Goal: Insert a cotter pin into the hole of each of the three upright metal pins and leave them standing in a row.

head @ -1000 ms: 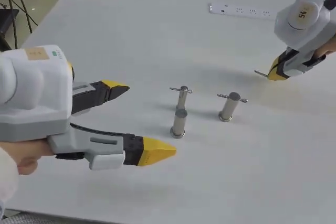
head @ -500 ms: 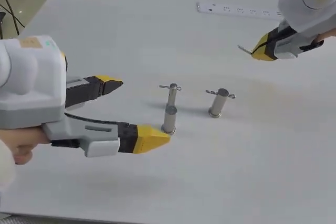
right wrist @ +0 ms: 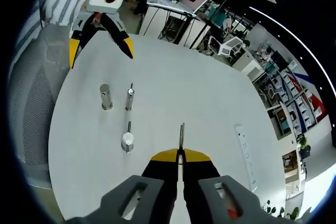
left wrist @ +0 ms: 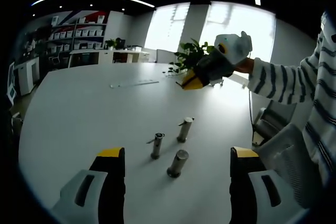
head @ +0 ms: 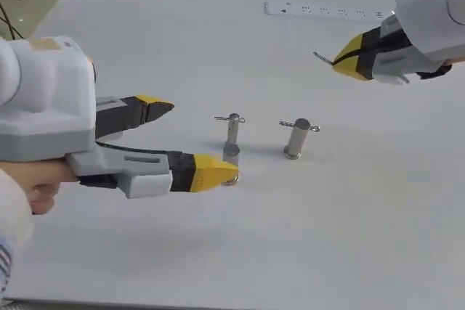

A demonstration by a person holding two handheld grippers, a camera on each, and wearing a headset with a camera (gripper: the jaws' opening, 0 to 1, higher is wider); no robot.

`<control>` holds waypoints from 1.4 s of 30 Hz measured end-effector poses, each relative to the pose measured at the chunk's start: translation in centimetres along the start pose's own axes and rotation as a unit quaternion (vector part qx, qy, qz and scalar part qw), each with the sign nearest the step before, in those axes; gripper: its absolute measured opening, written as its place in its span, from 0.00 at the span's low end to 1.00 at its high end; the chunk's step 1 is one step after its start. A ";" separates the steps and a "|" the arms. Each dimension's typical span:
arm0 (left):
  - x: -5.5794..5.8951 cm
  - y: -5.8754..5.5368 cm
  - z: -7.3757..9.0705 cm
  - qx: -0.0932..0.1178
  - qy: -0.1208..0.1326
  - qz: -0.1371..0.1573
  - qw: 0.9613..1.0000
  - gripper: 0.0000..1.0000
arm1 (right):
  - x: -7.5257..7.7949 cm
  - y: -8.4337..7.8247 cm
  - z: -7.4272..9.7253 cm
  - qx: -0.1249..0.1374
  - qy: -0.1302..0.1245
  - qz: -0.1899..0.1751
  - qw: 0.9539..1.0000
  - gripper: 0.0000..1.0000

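Three upright metal pins stand mid-table. The rear pin and the right pin each carry a cotter pin through the top. The front pin is bare and is seen again as the bare pin and the bare pin. My left gripper is open, and its near fingertip overlaps that pin's base. The pin stands just ahead of the gap between the jaws. My right gripper hovers up right, shut on a cotter pin that pokes out left as the cotter pin.
A white power strip lies at the table's far side. Bare white tabletop spreads around the pins. The table's left edge has cables beyond it. Office desks and a plant are in the background.
My right gripper has lifted away from the table and drifted left with the cotter pin. My left gripper has advanced until its near jaw reaches the bare pin.
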State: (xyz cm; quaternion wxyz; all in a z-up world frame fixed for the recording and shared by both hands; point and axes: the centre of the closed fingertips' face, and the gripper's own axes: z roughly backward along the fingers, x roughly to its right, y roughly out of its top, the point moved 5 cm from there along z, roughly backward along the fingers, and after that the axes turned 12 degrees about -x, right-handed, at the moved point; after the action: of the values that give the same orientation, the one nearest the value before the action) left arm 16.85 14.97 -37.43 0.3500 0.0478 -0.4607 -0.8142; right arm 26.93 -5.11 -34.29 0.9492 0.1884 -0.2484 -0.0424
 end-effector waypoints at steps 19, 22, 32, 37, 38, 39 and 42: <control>1.0 2.4 -2.2 0.006 -0.054 0.033 0.998 0.55 | -5.4 2.6 0.4 0.053 -0.004 0.038 0.998 0.00; 1.4 2.7 -2.8 0.005 -0.065 0.040 0.997 0.49 | -6.1 3.1 0.3 0.062 -0.001 0.042 0.997 0.00; 2.4 4.0 -4.1 0.023 -0.092 0.094 0.991 0.27 | -7.7 5.7 1.0 0.092 -0.013 0.056 0.994 0.00; 2.5 4.5 -4.1 0.032 -0.109 0.137 0.984 0.15 | -8.4 6.1 0.9 0.092 -0.010 0.064 0.994 0.00; 2.5 4.5 -4.1 0.033 -0.106 0.136 0.984 0.14 | -8.5 6.1 0.9 0.092 -0.010 0.064 0.994 0.00; 2.4 4.5 -4.1 0.031 -0.102 0.138 0.985 0.13 | -8.6 6.1 0.8 0.092 -0.009 0.065 0.994 0.00; 2.3 4.3 -4.2 0.026 -0.105 0.148 0.983 0.09 | -8.8 6.1 0.8 0.090 -0.011 0.067 0.994 0.00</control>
State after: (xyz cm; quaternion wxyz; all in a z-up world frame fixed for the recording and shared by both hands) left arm 19.06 9.11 -35.88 0.4146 -0.0977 -0.5179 -0.7419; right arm 18.75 1.82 -35.33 0.9263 0.2558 -0.2735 0.0419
